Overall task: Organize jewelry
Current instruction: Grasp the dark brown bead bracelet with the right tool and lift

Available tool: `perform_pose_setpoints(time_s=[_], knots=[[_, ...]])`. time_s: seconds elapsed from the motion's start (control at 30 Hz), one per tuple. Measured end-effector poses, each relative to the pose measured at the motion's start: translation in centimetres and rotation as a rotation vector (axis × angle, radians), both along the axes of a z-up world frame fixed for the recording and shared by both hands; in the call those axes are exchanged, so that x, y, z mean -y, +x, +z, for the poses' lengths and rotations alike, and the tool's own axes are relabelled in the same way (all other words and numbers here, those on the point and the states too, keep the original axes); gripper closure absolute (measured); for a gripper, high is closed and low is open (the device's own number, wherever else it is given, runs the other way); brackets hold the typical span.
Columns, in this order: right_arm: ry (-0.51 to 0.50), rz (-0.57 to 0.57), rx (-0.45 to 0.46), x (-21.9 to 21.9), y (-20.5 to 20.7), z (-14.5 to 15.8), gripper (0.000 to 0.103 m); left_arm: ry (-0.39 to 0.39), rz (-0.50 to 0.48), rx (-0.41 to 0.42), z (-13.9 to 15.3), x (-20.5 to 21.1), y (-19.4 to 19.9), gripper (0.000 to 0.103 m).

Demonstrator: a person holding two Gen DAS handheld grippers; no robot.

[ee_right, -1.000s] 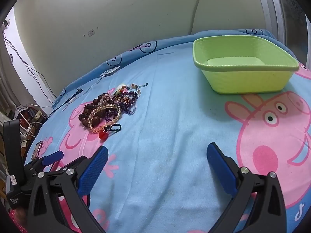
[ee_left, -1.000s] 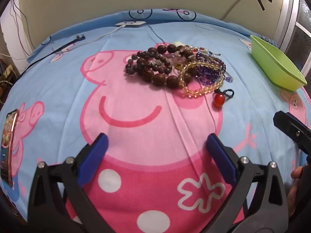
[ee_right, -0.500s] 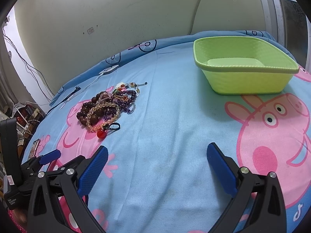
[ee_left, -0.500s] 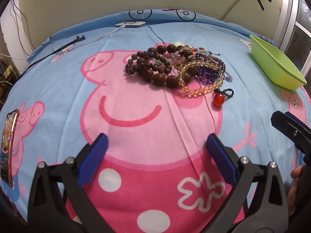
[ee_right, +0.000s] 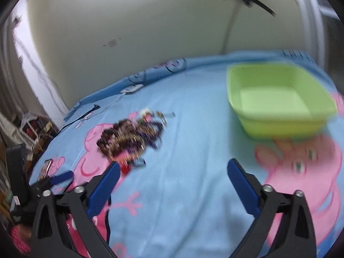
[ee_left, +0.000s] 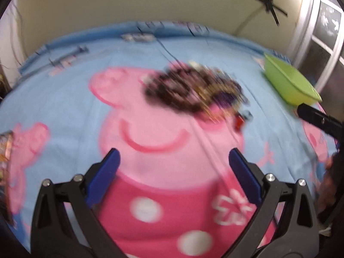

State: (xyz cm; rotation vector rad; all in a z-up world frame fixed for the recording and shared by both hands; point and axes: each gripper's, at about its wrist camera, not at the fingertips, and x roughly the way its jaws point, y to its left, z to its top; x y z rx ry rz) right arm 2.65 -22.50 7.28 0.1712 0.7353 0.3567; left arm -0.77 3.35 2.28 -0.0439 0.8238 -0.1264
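Note:
A blurred pile of bead bracelets [ee_left: 193, 92], dark brown, amber and purple with a small red charm [ee_left: 238, 123], lies on the blue cartoon-pig bedsheet. My left gripper [ee_left: 173, 158] hovers open short of the pile, nothing between its blue pads. In the right wrist view the same pile [ee_right: 131, 139] sits ahead to the left and an empty green basket [ee_right: 279, 101] stands ahead to the right. My right gripper [ee_right: 172, 172] holds nothing; its jaws are closing but still stand wide. The basket [ee_left: 290, 83] also shows at the right of the left wrist view.
A phone [ee_left: 5, 150] lies on the sheet at the far left. A white charger and cables [ee_right: 131, 89] rest near the wall. The other gripper's black body [ee_left: 318, 120] juts in from the right. Cluttered shelves [ee_right: 32, 129] stand beside the bed.
Both views have tilted up and gone blurry as both hands rose. The pile and basket now sit lower in the frames. The right jaws stand slightly narrower.

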Motion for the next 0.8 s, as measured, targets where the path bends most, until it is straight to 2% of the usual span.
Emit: perform_pose_setpoints(time_s=[0.03,0.1,0.13,0.2,0.23,0.27,0.33,0.43,0.47,0.5,0.57,0.63,0.7,0.8], knots=[[-0.007,0.024,0.005,-0.4,0.7,0.5,0.036,0.017,0.024,0.043,0.7,-1.1,0.3,0.006],[-0.009,0.096,0.004,-1.7,2.8,1.4,0.050,0.018,0.043,0.065,1.5,-2.5,1.0,0.006],[-0.018,0.129,0.003,-2.6,3.8,1.7,0.055,0.004,0.045,0.068,1.9,-3.1,1.6,0.010],[-0.059,0.215,-0.005,-5.0,6.1,2.1,0.073,-0.047,0.035,0.064,2.7,-4.4,3.0,0.018],[-0.073,0.248,-0.010,-6.0,7.0,2.1,0.077,-0.062,0.030,0.055,2.8,-4.7,3.6,0.024],[-0.092,0.291,-0.018,-7.3,8.1,2.0,0.080,-0.082,0.025,0.042,2.9,-5.2,4.3,0.031],[-0.129,0.352,-0.050,-9.4,9.8,1.2,0.080,-0.115,0.024,0.033,3.1,-5.9,4.9,0.035],[-0.184,0.399,-0.106,-12.0,12.1,-0.5,0.081,-0.147,0.033,0.047,3.1,-6.5,4.7,0.035],[-0.204,0.419,-0.131,-12.7,12.6,-1.4,0.089,-0.151,0.035,0.053,3.0,-6.7,4.4,0.035],[-0.219,0.445,-0.152,-13.2,12.9,-2.0,0.103,-0.151,0.036,0.058,2.9,-6.8,4.2,0.035],[-0.255,0.478,-0.166,-13.9,12.7,-2.6,0.103,-0.144,0.028,0.062,2.8,-7.0,3.8,0.035],[-0.238,0.476,-0.148,-13.6,12.1,-1.8,0.103,-0.138,0.017,0.073,3.0,-6.8,3.4,0.035],[-0.153,0.475,-0.099,-12.4,10.8,0.9,0.103,-0.134,0.000,0.105,3.7,-6.5,2.9,0.035],[-0.078,0.482,-0.016,-10.7,8.4,4.8,0.103,-0.135,-0.054,0.143,4.8,-5.0,2.6,0.035]])
